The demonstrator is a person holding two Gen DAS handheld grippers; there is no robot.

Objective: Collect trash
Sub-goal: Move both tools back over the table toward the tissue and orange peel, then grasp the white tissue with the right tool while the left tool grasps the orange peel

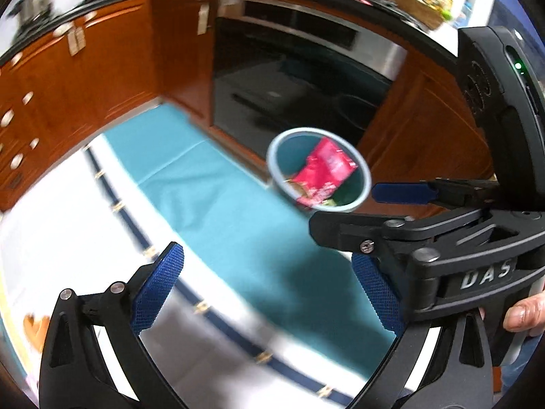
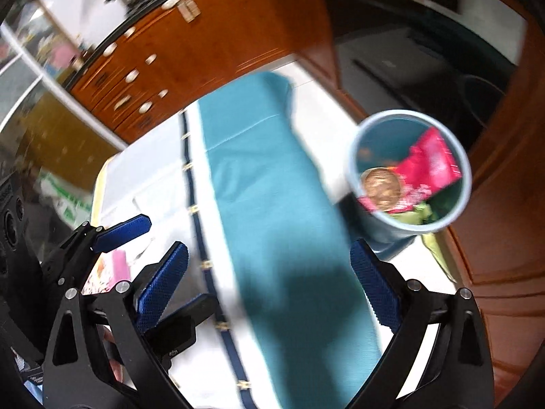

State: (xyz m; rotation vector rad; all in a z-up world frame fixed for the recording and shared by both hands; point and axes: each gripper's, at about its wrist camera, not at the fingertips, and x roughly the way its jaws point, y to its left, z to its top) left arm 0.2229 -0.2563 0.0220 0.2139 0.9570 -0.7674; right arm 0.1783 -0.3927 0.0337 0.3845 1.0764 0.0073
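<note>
A small light-blue trash bin (image 1: 272, 156) stands at the table's far edge; it also shows in the right wrist view (image 2: 354, 170). Inside lie a pink-red wrapper (image 1: 323, 167) (image 2: 431, 165), a round brown piece (image 2: 379, 187) and green scraps (image 2: 417, 216). My left gripper (image 1: 269, 289) is open and empty above the teal runner, short of the bin. My right gripper (image 2: 269, 286) is open and empty; it also shows from the side in the left wrist view (image 1: 374, 225), close beside the bin. A green scrap (image 2: 439, 252) lies by the bin's base.
A white tablecloth (image 1: 68, 238) with a navy stripe and a teal runner (image 1: 221, 204) (image 2: 272, 187) covers the table. Wooden cabinets (image 1: 85, 85) and a dark oven (image 1: 289, 85) lie beyond. Pink and printed items (image 2: 115, 269) lie at the table's left.
</note>
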